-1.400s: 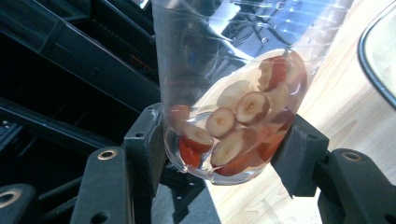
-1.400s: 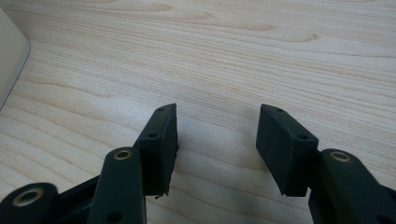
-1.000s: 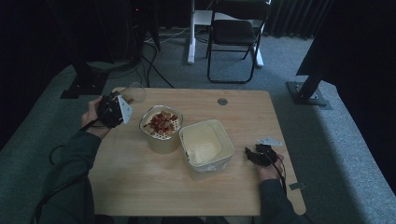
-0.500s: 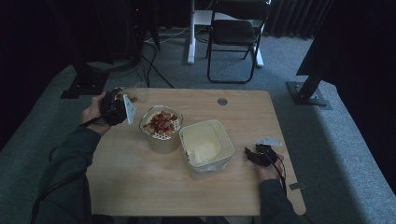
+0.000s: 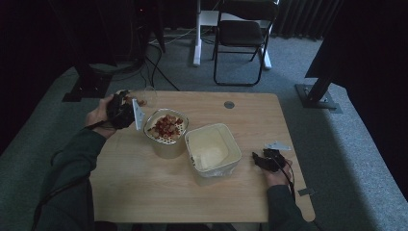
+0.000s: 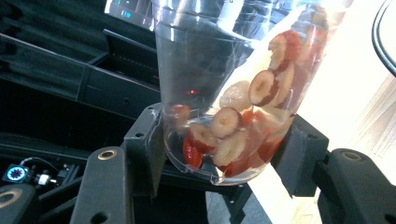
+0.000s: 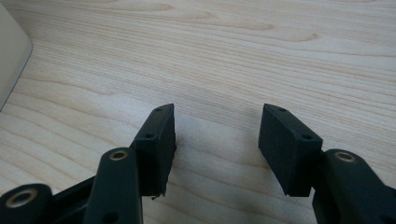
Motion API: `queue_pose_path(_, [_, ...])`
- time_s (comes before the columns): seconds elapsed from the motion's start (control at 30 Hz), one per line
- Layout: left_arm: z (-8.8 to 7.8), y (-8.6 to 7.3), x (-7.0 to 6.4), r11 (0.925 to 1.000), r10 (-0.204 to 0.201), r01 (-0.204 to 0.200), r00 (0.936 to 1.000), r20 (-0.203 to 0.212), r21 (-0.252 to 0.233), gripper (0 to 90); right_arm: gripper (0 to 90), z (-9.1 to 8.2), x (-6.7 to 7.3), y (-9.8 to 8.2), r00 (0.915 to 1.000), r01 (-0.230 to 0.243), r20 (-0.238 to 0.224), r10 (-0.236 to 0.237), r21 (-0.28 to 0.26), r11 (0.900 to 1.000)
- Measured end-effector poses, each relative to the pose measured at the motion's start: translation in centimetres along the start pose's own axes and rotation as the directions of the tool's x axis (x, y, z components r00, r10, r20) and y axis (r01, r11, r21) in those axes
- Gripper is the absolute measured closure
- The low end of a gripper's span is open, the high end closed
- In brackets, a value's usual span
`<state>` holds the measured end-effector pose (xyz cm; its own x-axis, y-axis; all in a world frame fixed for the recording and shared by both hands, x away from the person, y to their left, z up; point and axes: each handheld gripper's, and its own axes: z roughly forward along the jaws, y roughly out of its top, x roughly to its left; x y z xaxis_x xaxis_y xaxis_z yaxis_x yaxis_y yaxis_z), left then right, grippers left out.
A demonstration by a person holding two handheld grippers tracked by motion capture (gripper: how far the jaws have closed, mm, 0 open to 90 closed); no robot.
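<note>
My left gripper (image 5: pixel 126 109) (image 6: pixel 224 161) is shut on a clear plastic cup (image 5: pixel 148 96) (image 6: pixel 219 84), held tilted at the table's far left edge. The cup holds red and white fruit slices (image 6: pixel 238 133) gathered at its bottom. Just right of it stands a round bowl (image 5: pixel 166 129) heaped with red and pale food pieces. A square cream tub (image 5: pixel 212 152) (image 7: pixel 8 60) sits beside the bowl. My right gripper (image 5: pixel 263 161) (image 7: pixel 217 135) rests low on the wooden table (image 5: pixel 144 192) (image 7: pixel 261 46) to the right of the tub, open, with nothing between its jaws.
A small grey round inset (image 5: pixel 229 104) lies in the tabletop at the back. A grey three-cornered plate (image 5: pixel 277 145) lies near the right gripper. A folding chair (image 5: pixel 240 38) and stand bases sit on the floor beyond the table.
The left gripper with the cup has shifted slightly right, toward the bowl. The right gripper has stayed put.
</note>
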<state>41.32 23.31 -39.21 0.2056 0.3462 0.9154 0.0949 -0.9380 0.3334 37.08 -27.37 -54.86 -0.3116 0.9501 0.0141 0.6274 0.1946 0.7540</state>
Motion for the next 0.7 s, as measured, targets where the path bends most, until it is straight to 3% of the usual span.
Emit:
queue_pose_path(0.37, [-0.02, 0.44, -0.37, 0.9945, 0.105, -0.105, 0.9942, -0.024, 0.006, 42.3, 45.6, 0.00, -0.02, 0.00, 1.0000, -0.002, -0.002, 0.002, 0.000, 1.000])
queue_pose_path(0.63, [-0.08, 0.83, -0.56, 0.9782, 0.208, -0.207, 0.9772, -0.043, 0.019, 42.4, 45.6, 0.00, 0.01, 0.00, 1.0000, 0.000, 0.000, 0.000, 0.000, 1.000])
queue_pose_path(0.7, [-0.08, 0.97, -0.55, 0.9695, 0.245, -0.244, 0.9680, -0.055, 0.021, 42.4, 45.6, 0.00, 0.01, 0.00, 1.0000, 0.000, 0.000, 0.000, 0.000, 1.000])
